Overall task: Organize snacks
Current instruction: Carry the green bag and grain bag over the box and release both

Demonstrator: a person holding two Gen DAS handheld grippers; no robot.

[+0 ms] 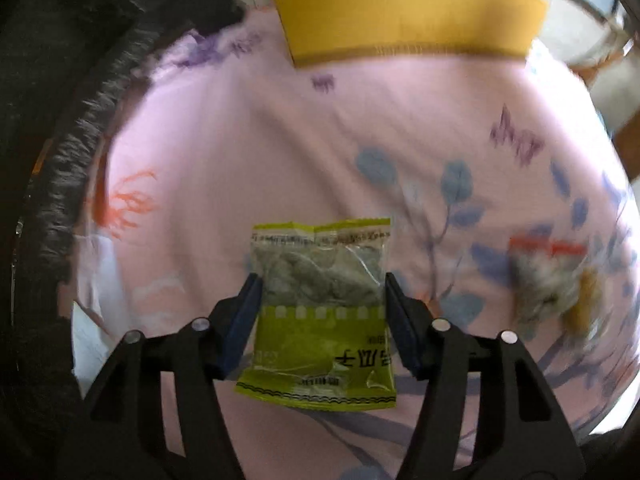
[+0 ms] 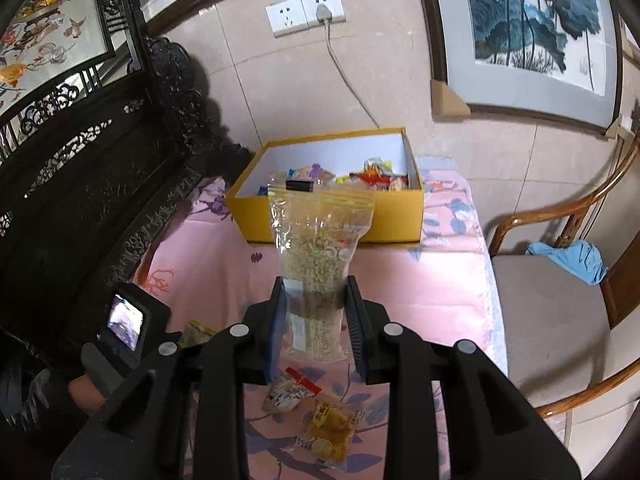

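My left gripper (image 1: pixel 320 280) is shut on a green snack packet (image 1: pixel 320 308) and holds it above the pink floral tablecloth (image 1: pixel 280 152). My right gripper (image 2: pixel 316 292) is shut on a clear zip bag of pale grains (image 2: pixel 320 256), held upright above the table. The yellow box (image 2: pixel 332 216) stands at the table's far end, open, with several wrapped snacks inside; its side also shows in the left wrist view (image 1: pixel 400 12). The left gripper's body (image 2: pixel 124 328) shows at lower left in the right wrist view.
Two snack packets lie on the cloth below my right gripper: a red-topped one (image 2: pixel 290 392) and a yellow one (image 2: pixel 332 428). A blurred packet (image 1: pixel 552 280) lies right of the left gripper. Dark carved furniture (image 2: pixel 100 160) flanks the left. A wooden chair (image 2: pixel 560 320) stands right.
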